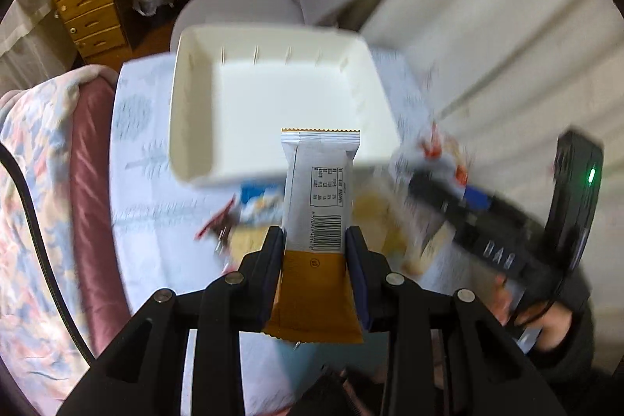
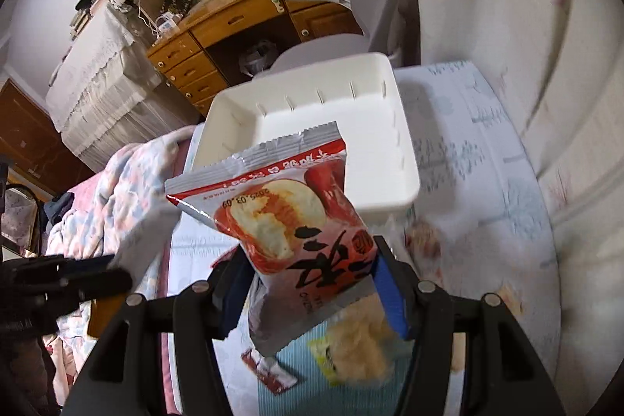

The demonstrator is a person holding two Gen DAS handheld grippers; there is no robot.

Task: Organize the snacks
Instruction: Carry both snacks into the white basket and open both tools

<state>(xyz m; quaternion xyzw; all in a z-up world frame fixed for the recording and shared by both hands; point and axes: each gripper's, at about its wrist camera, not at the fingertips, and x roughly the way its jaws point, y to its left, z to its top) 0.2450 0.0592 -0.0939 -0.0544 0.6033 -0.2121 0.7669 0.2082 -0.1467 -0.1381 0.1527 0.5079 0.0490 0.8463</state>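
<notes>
A: State of the left gripper (image 1: pixel 314 240)?

B: Pinching a white-and-orange snack bar (image 1: pixel 318 205) upright; its lower end is cut off behind the jaws. The white bin (image 1: pixel 195 127) lies at 12 o'clock, empty as far as visible.

A: Right gripper (image 2: pixel 308 283)?

B: Clamped on a red snack pouch (image 2: pixel 288 217), tilted toward 11 o'clock. The white bin's rim (image 2: pixel 405 158) sits at 12 o'clock.

A: Remaining items?

B: Loose snacks (image 1: pixel 257 205) on the patterned cloth (image 1: pixel 148 182) are motion-blurred; types unreadable.
</notes>
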